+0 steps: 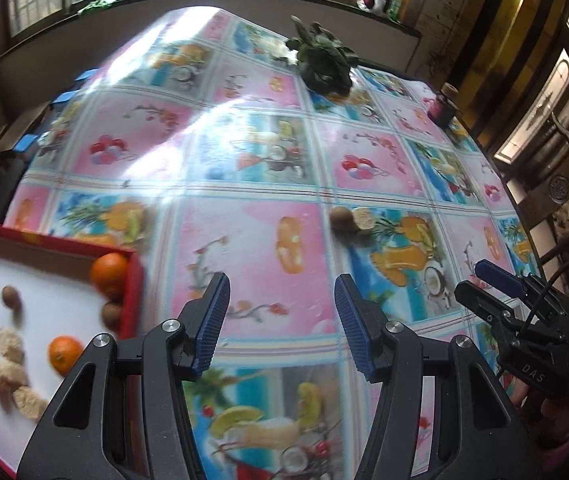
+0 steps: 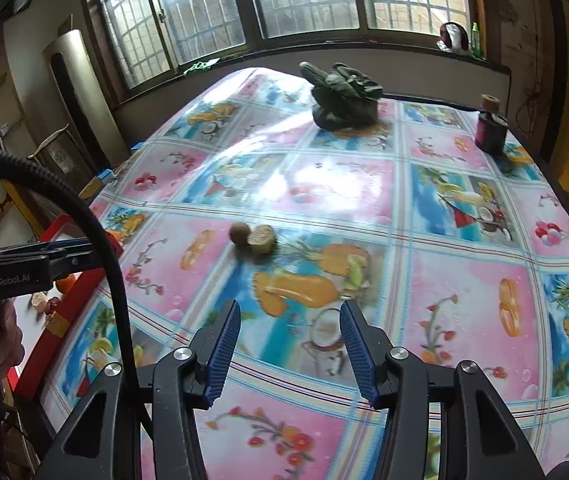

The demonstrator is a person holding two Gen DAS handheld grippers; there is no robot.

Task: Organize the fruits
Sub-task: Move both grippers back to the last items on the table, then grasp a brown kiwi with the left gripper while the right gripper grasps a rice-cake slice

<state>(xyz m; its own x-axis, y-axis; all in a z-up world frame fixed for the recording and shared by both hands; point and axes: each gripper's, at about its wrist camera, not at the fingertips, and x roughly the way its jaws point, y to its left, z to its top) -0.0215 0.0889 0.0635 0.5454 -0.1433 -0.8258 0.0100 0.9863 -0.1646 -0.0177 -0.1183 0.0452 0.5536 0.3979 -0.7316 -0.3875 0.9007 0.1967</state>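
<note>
Tablecloth printed with fruit and flower squares covers the table under both grippers. The left gripper hangs above a pink square with its blue-padded jaws apart and nothing between them. To its left, just beside the left finger, sits a red tray with a white floor; in it lie two oranges, a couple of small brown round fruits and several pale, rough-surfaced pieces, blurred. Ahead of the left gripper and slightly to its right, a small brown fruit and a pale cut piece rest on the cloth touching each other, well apart from the tray. The right gripper is likewise empty, jaws standing apart above the cloth; the same brown fruit and pale piece lie ahead of it, a little to the left. Far beyond both grippers, a dark leafy vegetable sits near the window side, and a dark jar stands toward the far right edge.
</note>
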